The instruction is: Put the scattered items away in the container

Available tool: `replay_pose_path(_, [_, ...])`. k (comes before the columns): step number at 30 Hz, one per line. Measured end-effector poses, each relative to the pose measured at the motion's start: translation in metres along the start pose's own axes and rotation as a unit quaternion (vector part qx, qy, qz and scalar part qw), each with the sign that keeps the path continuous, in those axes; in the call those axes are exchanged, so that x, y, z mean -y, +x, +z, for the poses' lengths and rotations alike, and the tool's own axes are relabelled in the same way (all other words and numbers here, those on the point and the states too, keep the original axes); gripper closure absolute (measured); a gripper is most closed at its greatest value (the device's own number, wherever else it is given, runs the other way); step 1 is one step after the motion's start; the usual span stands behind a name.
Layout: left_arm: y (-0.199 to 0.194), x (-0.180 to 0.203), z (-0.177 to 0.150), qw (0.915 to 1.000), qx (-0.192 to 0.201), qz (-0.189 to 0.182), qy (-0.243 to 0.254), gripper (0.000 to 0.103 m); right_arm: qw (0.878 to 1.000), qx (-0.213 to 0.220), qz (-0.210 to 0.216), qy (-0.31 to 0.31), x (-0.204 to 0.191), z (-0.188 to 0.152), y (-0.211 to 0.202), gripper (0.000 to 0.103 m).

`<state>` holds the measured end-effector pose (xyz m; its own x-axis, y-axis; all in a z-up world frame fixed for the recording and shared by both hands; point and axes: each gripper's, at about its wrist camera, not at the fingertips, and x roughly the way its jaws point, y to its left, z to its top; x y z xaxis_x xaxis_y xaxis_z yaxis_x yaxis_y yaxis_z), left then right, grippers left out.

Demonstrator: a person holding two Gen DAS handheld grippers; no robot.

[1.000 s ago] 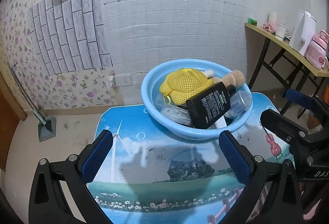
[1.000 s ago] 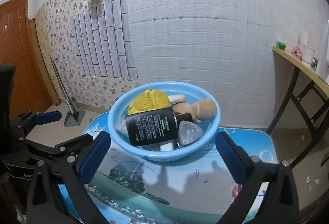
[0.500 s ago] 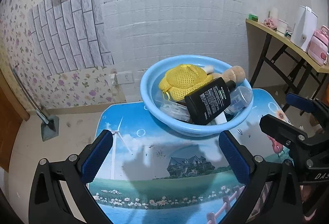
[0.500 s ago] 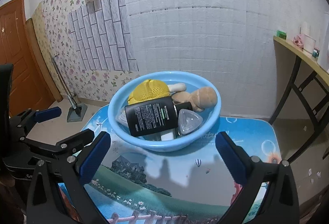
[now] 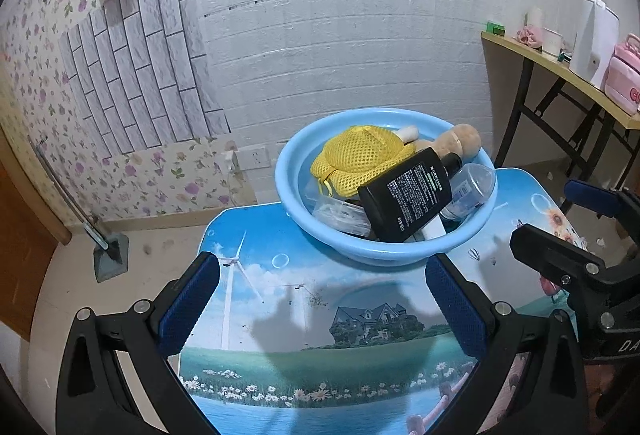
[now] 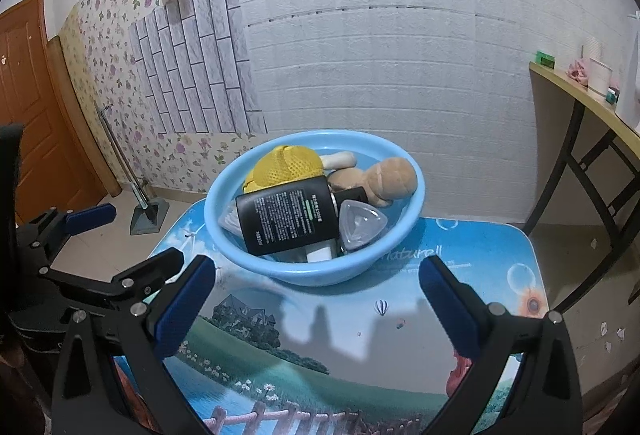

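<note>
Round light-blue plastic basin (image 5: 332, 231) is sitting on the picture-printed table (image 5: 320, 319), holding black flat bottle (image 5: 406, 191), yellow mesh pouch (image 5: 356, 157), brown plush toy (image 6: 388, 179), clear plastic bottle (image 5: 468, 185) | my left gripper (image 5: 322, 309) and right gripper (image 6: 316, 307) are hovering before it, jaws wide apart, gripping nothing.

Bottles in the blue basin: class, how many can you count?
2. The black bottle lies tilted across the pile in the blue basin; the clear plastic bottle lies beside it. Others may be hidden underneath.

Both wrist views look down, near, sharing the basin (image 5: 386, 255).
</note>
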<state>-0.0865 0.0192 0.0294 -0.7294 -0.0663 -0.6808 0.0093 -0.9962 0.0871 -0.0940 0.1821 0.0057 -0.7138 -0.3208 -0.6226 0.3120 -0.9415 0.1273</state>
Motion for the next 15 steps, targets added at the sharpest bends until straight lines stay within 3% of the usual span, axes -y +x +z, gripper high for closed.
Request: replay_pose_path(15, [-0.0089, 0.0000, -0.0021, 1.0000, 0.004, -0.005, -0.007, 0.000, 1.000, 0.002, 0.001, 0.003, -0.0006, -0.0040, -0.0072, 0.000])
